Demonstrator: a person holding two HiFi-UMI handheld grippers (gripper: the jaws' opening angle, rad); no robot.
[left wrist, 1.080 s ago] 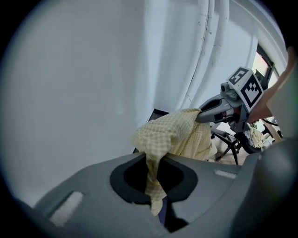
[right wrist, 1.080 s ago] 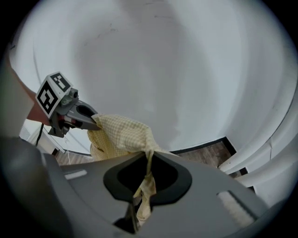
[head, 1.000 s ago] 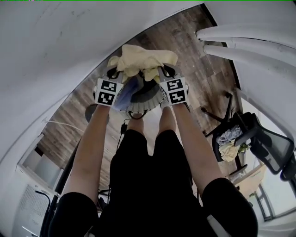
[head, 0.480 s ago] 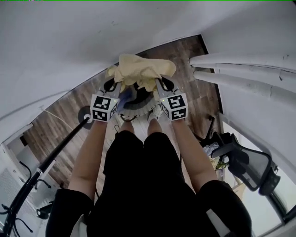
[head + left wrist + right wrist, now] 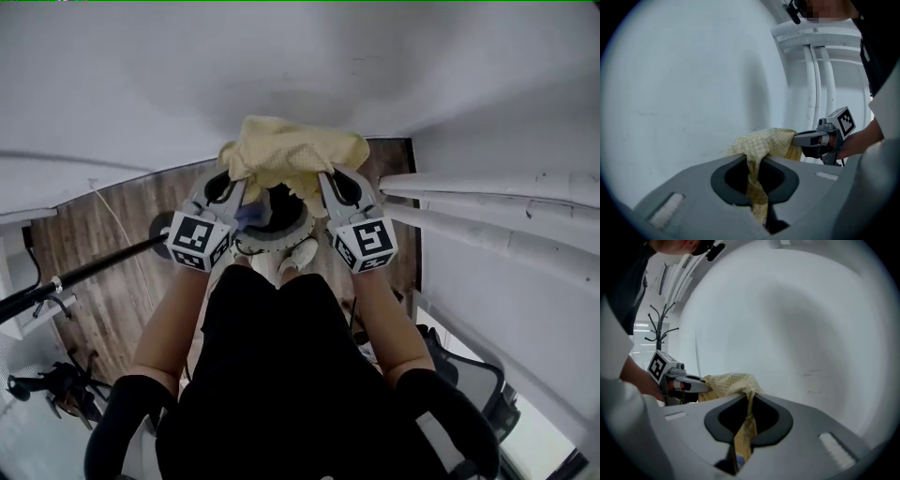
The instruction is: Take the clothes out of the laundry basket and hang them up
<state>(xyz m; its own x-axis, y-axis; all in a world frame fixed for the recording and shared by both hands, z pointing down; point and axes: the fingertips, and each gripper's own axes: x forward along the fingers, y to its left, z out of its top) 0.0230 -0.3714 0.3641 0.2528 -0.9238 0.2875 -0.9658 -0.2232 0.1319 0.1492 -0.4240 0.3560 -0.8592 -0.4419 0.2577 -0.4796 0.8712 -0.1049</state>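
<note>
Head view: left gripper (image 5: 232,192) and right gripper (image 5: 330,190) — both jaws clamped on the yellow cloth (image 5: 292,150) stretched between them, above the basket (image 5: 277,225).

White wall (image 5: 281,66) above a wood-plank floor (image 5: 84,328), white pipes (image 5: 487,180) at right.

The yellow cloth (image 5: 295,155) hides most of the basket (image 5: 272,240); a black pole (image 5: 84,274) is cut off at the left edge.

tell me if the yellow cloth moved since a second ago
Yes: the yellow cloth has risen, now well above the laundry basket it was just over.
</note>
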